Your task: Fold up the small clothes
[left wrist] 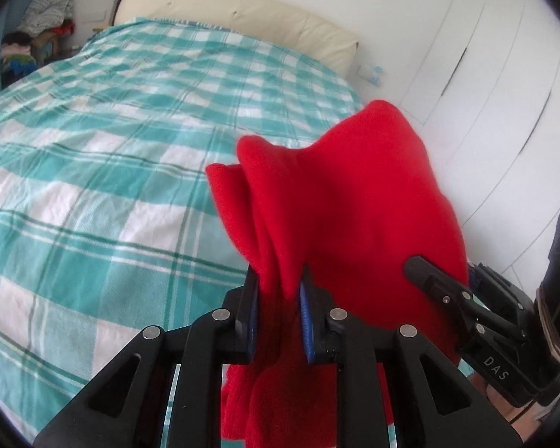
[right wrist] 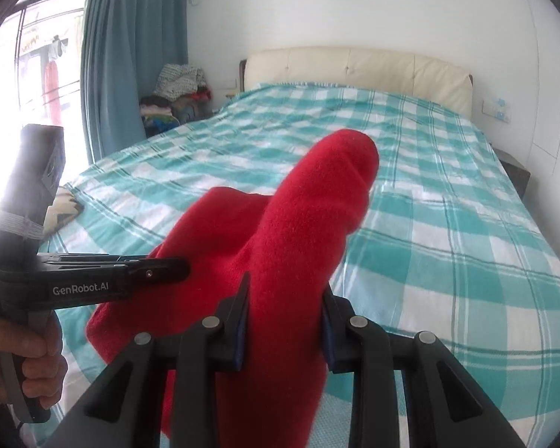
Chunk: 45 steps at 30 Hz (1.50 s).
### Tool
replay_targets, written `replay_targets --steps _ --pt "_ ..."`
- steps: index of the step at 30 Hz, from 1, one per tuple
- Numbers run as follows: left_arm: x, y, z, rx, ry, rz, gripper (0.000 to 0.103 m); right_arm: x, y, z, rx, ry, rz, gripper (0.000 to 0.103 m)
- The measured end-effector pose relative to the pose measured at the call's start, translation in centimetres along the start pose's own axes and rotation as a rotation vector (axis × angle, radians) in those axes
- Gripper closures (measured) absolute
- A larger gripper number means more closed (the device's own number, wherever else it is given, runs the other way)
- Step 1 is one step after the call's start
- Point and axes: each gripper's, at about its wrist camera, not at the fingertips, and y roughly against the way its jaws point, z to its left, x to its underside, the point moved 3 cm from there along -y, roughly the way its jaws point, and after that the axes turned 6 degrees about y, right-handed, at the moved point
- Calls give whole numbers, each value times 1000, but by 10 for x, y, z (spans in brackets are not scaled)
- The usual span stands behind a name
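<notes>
A red fleece garment (left wrist: 354, 194) hangs bunched above the bed, held up between both grippers. In the left wrist view my left gripper (left wrist: 280, 298) is shut on a gathered fold of it, the blue pads pressing the cloth from both sides. The right gripper (left wrist: 418, 268) reaches into the cloth from the right. In the right wrist view my right gripper (right wrist: 285, 313) is shut on a thick roll of the red garment (right wrist: 298, 224), which sticks out past the fingers. The left gripper (right wrist: 179, 267) comes in from the left, gripped by a person's hand (right wrist: 18, 354).
Below lies a bed with a teal and white checked cover (right wrist: 448, 205) and a cream headboard (right wrist: 354, 67). A patterned item (right wrist: 67, 201) lies at its left edge. A clothes pile (right wrist: 179, 93) sits in the corner by the blue curtain (right wrist: 130, 56). White wardrobe doors (left wrist: 485, 74) stand on the right.
</notes>
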Motion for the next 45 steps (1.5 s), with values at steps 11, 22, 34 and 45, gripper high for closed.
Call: replay_targets --steps 11,22,34,45 --pt "105 -15 32 -284 -68 14 21 99 -10 -53 39 -216 217 24" --pt "176 56 -9 -386 -174 -104 0 162 99 -20 132 -102 195 3" --pt "213 60 -5 -498 -151 -58 0 177 126 16 161 -89 185 3" --pt "218 53 -3 -486 -158 -7 0 187 120 26 136 -88 219 3"
